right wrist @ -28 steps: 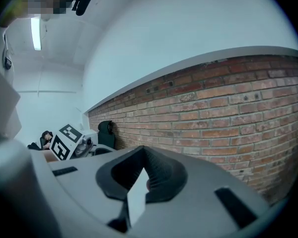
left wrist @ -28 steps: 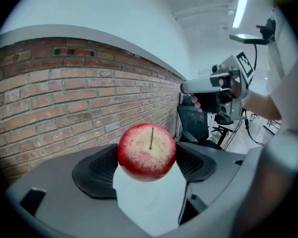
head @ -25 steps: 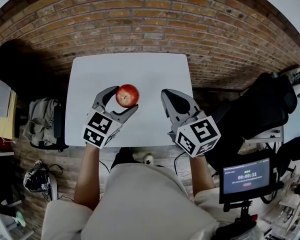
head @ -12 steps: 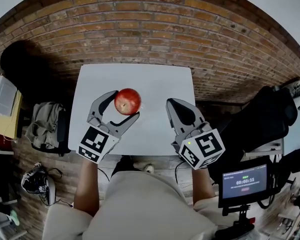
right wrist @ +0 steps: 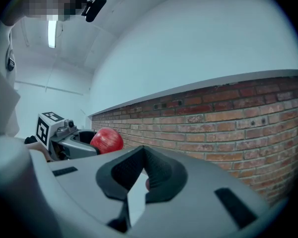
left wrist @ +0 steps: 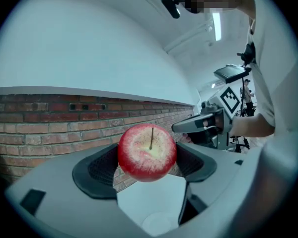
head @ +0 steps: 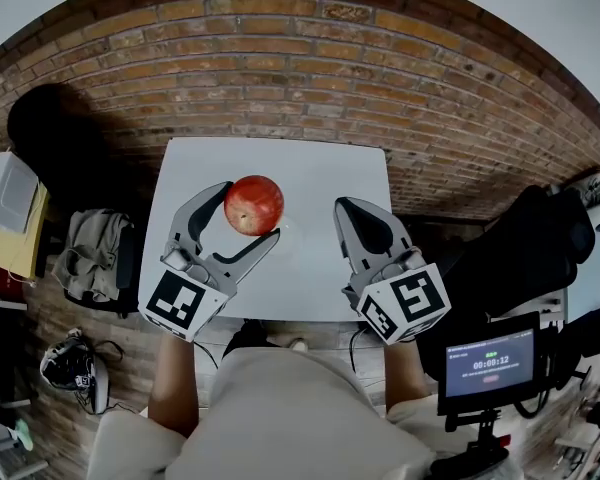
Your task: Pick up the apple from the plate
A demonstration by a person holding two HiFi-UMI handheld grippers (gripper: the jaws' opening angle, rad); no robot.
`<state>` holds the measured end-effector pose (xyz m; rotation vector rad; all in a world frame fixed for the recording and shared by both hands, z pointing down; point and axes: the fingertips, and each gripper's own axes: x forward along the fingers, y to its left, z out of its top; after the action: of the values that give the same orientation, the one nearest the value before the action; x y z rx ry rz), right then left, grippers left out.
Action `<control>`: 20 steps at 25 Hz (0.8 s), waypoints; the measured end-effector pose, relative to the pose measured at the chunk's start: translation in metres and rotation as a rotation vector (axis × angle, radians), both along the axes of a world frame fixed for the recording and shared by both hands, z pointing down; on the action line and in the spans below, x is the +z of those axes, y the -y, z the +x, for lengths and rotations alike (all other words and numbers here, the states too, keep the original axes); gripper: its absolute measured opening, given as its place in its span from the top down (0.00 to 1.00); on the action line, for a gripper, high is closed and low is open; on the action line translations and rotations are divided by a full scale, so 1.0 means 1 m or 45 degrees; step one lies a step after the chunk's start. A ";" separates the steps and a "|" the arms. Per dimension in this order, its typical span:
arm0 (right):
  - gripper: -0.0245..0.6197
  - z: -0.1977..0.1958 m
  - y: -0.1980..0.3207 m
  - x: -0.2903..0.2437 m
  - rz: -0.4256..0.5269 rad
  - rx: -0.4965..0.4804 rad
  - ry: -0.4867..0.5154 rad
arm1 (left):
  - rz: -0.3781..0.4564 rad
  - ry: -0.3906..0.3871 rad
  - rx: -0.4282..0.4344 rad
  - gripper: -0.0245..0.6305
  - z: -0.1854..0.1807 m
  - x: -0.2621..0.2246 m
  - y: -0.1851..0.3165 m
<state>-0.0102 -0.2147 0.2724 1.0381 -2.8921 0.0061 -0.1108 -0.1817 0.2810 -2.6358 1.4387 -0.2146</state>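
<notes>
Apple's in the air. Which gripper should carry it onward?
Left. The left gripper is shut on the apple, clear above the table. The right gripper is shut, empty, and off to the side.

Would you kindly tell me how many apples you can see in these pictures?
1. The apple is clamped in the left claw, held above the white table. The right claw is shut on nothing, and no other apple shows.
</notes>
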 end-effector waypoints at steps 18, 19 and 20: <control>0.96 -0.003 0.002 0.004 0.028 0.022 -0.038 | 0.020 -0.051 0.016 0.41 -0.003 0.002 0.001; 0.96 -0.003 0.002 0.004 0.028 0.023 -0.036 | 0.026 -0.050 0.015 0.41 -0.003 0.001 0.001; 0.96 -0.003 0.002 0.004 0.029 0.024 -0.035 | 0.035 -0.048 0.014 0.41 -0.004 0.001 0.001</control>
<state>-0.0128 -0.2162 0.2765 1.0603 -2.8644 -0.0399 -0.1145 -0.1828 0.2819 -2.6390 1.4275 -0.1443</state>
